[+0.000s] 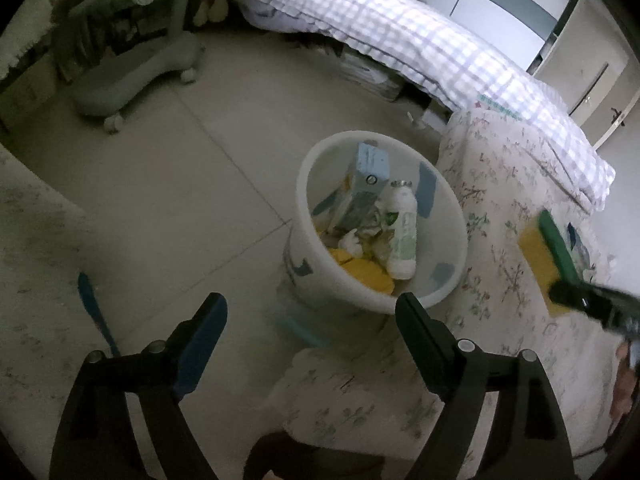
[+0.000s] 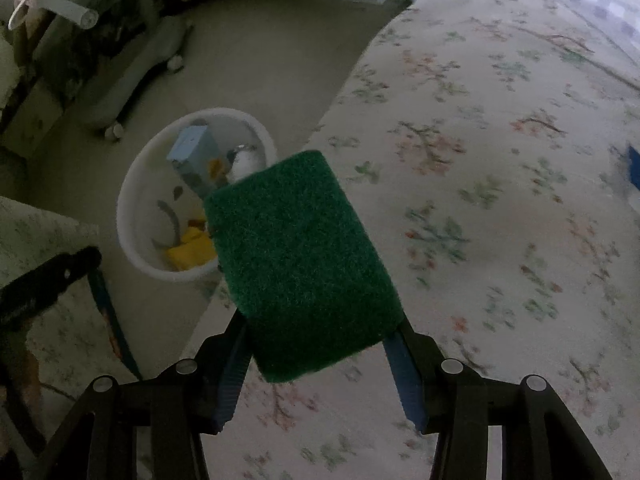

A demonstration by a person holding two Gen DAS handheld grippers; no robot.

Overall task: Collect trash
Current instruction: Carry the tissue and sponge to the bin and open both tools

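Two hand-held grippers in play. Left hand-held gripper (image 1: 310, 314): jaws spread wide, nothing between them, sitting in the lower centre of the left wrist view just short of the white bin (image 1: 448, 216). No earlier view to compare against, so only the present state is noted.

Right hand-held gripper (image 2: 320, 344): pinching a scouring sponge (image 2: 300, 264), green abrasive face toward the camera. In the left wrist view the same sponge (image 1: 554, 246) shows a yellow foam body under the green layer, at the right edge of the frame, above the floral-covered table (image 1: 500, 184).

Bin stands on the tiled floor (image 1: 192, 184), close against the table edge. It already holds a white bottle (image 1: 402, 228), a pale blue carton (image 1: 370, 172) and yellow pieces (image 1: 368, 274) at the bottom.

Handling judgement: sponge is light, soft and compressible; the foam yields under the pads, and the scouring face is rough, so slipping is unlikely. The grip sits at the near end, with most of the sponge ahead of the fingers. Good enough for a short carry. No fragility concern; it can drop freely.

Sponge not yet over the bin mouth, which lies to its left in the right wrist view.
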